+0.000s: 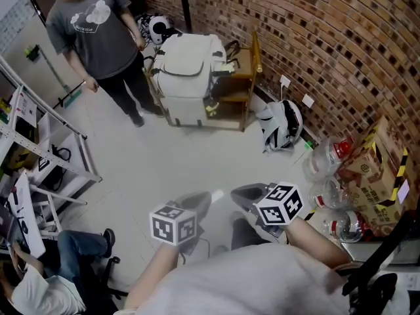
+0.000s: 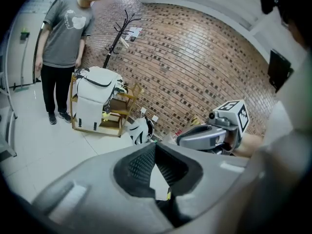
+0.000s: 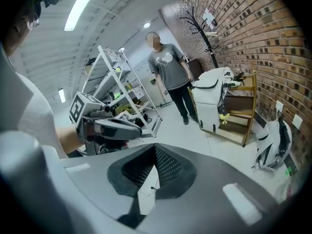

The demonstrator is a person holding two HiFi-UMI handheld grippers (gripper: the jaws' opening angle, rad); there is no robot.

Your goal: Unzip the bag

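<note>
Starting w/ the tools: left gripper [image 2: 155, 145] has its jaws closed tip to tip, nothing in them; only floor shows thru the slot behind the pads. Right gripper [image 3: 155, 149] is the same, jaws together and empty. In the head view the 2 sit side by side, low in frame, over bare floor.

Task's thing, the white backpack [image 1: 190, 77], stands upright on a wooden rack [image 1: 244, 94] by the brick wall, well apart from both grippers, so the zip isn't reached yet. A bystander [image 1: 98, 38] stands just beside the rack. A 2nd bag [image 1: 282, 125] lies on the floor by the wall, nearer the grippers, w/ water bottles [image 1: 328, 159] off to the right.

Risks, as I judge them:
- Going for the floor bag instead, b/c it's closer.
- Arriving w/ jaws closed: they'd nudge the zip pull, not pinch it.
- Pulling w/ 1 gripper and no brace could drag the backpack off the rack.
- Bystander may block the approach.
</note>
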